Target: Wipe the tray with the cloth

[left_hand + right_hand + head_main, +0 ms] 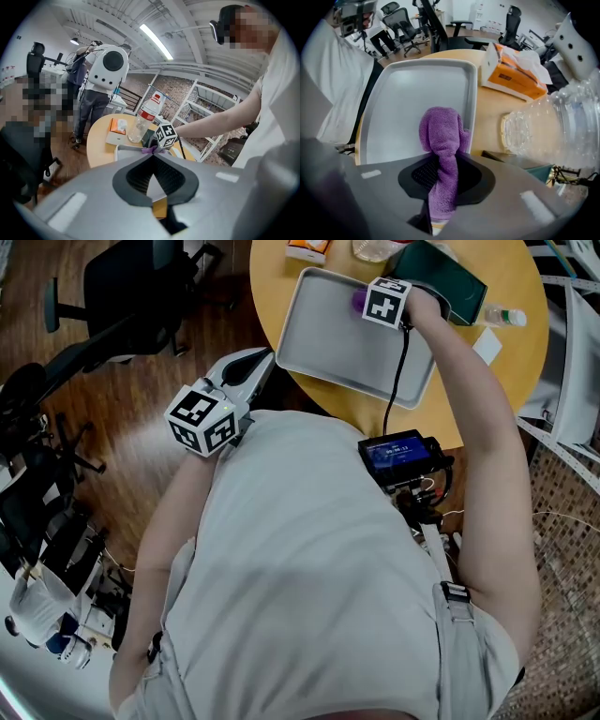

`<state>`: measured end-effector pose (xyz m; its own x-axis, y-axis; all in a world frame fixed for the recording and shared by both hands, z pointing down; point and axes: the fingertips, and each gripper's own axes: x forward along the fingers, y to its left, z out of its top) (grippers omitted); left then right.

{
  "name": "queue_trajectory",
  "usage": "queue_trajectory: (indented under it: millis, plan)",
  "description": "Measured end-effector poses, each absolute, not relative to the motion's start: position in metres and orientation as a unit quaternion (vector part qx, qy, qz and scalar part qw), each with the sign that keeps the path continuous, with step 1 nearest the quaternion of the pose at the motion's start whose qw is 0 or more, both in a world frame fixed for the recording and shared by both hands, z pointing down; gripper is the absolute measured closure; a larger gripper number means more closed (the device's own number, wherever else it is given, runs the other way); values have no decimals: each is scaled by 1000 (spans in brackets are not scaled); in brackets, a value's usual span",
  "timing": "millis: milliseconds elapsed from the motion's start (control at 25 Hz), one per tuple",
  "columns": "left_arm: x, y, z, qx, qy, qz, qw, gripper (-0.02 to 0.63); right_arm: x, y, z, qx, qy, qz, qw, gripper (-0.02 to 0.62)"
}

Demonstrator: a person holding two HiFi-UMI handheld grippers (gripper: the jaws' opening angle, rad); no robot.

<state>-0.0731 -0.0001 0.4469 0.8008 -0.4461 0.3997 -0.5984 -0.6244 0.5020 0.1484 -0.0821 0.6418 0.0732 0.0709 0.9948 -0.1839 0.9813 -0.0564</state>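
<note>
Right claw (443,161) clenched on the cloth (440,133), which bunches just beyond its tips, over the tray (393,103); cloth looks soft, light, floppy, so best gripped mid-bunch; left claw (152,158) closed, empty, tray ahead.

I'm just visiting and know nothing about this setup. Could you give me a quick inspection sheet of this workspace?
Surface: round wooden table, no spills seen.
Job's things: grey tray at the near edge, bare; purple cloth over its far edge.
Clutter: tissue box, clear bottle, dark green flat object, white card.
Grippers: right gripper shut on the cloth; left gripper shut, empty, held off the table.
Cables: black cable runs from the right gripper over the tray to a chest-mounted screen.
Surroundings: office chairs, metal shelving, another person standing.
</note>
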Motion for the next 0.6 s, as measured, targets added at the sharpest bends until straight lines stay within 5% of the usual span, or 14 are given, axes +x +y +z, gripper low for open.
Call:
queue_trajectory:
  millis: [600]
  plan:
    - [-72,-8,456,898,-288,109,314,606,80,12,660,66,-708,106,695,520]
